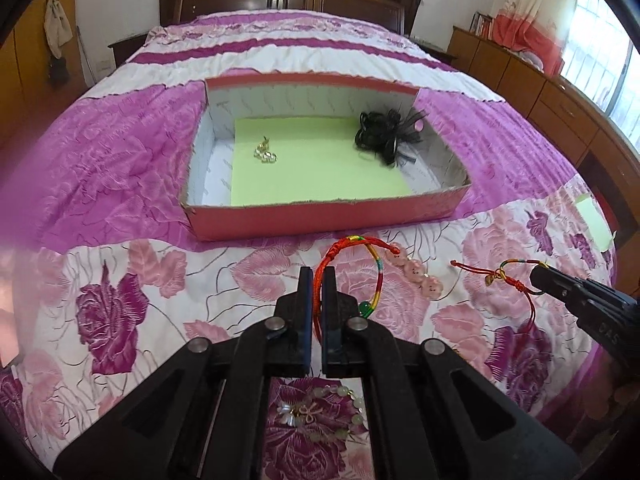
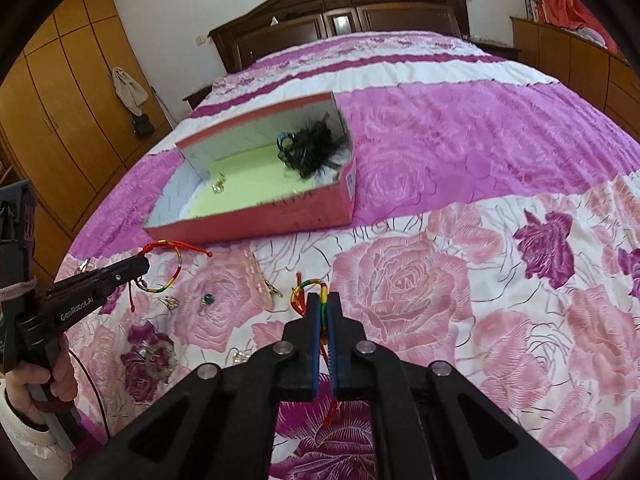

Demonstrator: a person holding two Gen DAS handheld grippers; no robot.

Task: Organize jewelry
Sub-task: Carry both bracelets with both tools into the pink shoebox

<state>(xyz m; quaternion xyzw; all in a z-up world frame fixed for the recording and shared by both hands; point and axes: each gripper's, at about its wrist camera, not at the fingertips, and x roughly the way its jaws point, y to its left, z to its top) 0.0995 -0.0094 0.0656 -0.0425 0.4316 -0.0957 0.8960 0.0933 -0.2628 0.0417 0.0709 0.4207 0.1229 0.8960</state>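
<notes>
Left tool (image 1: 318,276) is clamped fully onto a red braided cord bracelet (image 1: 352,272), which loops out to 1 o'clock of its tips, clear of the bed (image 1: 120,152). Right tool (image 2: 325,300) is likewise closed tight, pinching a second multicoloured cord bracelet (image 2: 310,286); its knotted loop sticks out at 11 o'clock of the tips and a red tail hangs below the jaws. Red cardboard box (image 1: 320,220) sits on the bedspread at 12 o'clock of the left tool, lined with green paper (image 1: 316,160). Inside: gold earrings (image 1: 265,154) toward the box's 9 o'clock side, black hair ties (image 1: 380,136) at its 2 o'clock corner. A pale bead bracelet (image 1: 320,408) lies on the bed beneath the left tool.
</notes>
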